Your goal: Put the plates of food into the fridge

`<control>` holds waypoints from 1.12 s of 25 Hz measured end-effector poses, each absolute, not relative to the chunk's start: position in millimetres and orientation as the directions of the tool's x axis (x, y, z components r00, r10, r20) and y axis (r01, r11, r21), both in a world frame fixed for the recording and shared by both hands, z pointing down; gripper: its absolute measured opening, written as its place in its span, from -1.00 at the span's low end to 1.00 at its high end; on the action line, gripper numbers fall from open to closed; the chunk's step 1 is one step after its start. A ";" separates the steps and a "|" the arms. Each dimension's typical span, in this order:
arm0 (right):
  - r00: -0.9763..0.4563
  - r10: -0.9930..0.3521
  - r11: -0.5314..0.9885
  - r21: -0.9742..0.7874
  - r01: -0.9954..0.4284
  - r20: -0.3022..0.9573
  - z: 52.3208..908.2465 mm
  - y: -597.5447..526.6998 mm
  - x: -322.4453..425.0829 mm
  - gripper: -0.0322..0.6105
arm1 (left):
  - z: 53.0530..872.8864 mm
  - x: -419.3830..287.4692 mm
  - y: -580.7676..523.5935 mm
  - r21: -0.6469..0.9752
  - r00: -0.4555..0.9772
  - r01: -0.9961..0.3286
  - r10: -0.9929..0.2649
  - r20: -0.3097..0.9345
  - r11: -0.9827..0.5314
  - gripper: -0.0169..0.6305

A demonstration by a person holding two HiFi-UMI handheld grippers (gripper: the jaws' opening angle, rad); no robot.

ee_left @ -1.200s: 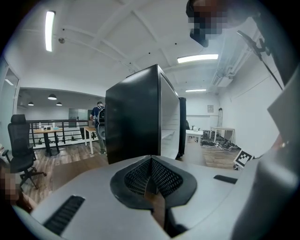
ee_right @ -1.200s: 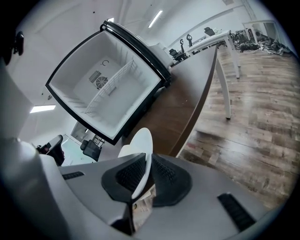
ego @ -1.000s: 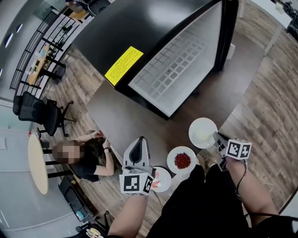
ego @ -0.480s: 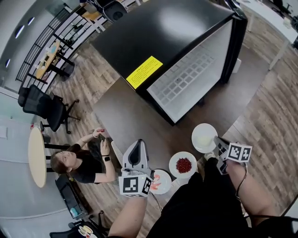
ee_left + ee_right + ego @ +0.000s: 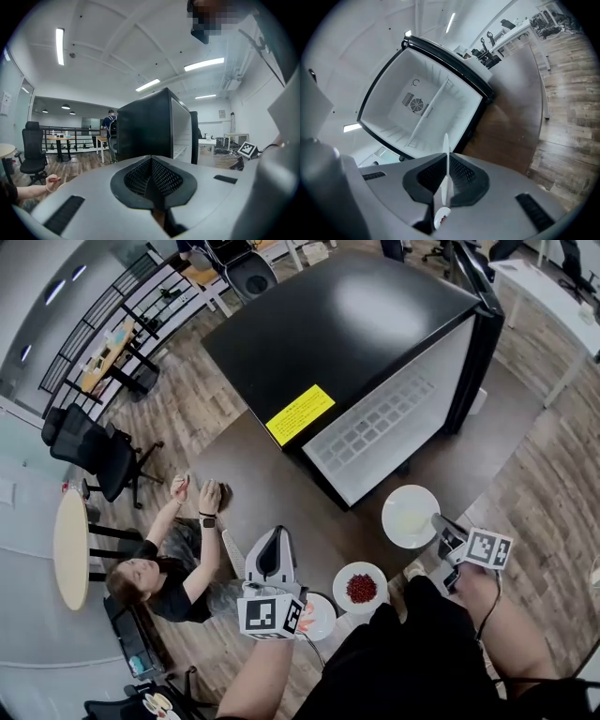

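The black fridge (image 5: 347, 324) stands on the dark table (image 5: 262, 493) with its door open and its white inside (image 5: 422, 108) bare. My right gripper (image 5: 439, 521) is shut on the rim of a white plate (image 5: 410, 517), held above the table just right of the fridge opening. In the right gripper view the plate (image 5: 446, 173) shows edge-on between the pads. A plate of red berries (image 5: 361, 587) and a plate of pink food (image 5: 321, 617) rest at the table's near edge. My left gripper (image 5: 275, 534) hovers beside them, jaws shut with nothing seen between them.
A person (image 5: 169, 568) sits on the wooden floor left of the table, arms raised to its edge. An office chair (image 5: 89, 451) and a round table (image 5: 70, 549) stand further left. The fridge door (image 5: 473, 343) juts out on the right.
My right gripper has lifted the white plate and carried it a little toward the fridge. The left gripper has risen slightly. The person on the floor has raised both arms.
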State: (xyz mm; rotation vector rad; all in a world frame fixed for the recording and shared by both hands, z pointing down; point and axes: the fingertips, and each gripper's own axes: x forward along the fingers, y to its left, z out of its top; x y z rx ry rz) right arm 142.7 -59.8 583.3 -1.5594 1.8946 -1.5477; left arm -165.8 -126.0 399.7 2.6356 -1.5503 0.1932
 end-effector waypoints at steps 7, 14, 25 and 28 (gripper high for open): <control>-0.431 -0.817 -0.069 -0.808 -0.585 0.382 540.2 -91.4 155.2 -0.84 | 383.1 -159.5 -135.8 0.012 0.441 -0.897 -0.890 0.116 -0.443 -0.93; -0.470 -0.824 -0.001 -0.830 -0.558 0.317 493.7 -117.9 153.6 -0.84 | 364.0 -161.6 -141.4 0.006 0.395 -0.918 -0.915 0.083 -0.396 -0.94; -0.518 -0.818 0.081 -0.840 -0.537 0.252 452.3 -165.0 155.7 -0.84 | 336.8 -164.9 -146.9 -0.016 0.319 -0.947 -0.947 0.039 -0.320 -0.93; -0.549 -0.811 0.129 -0.853 -0.506 0.203 440.1 -181.0 152.1 -0.84 | 329.5 -165.1 -149.3 -0.021 0.298 -0.954 -0.954 0.028 -0.298 -0.94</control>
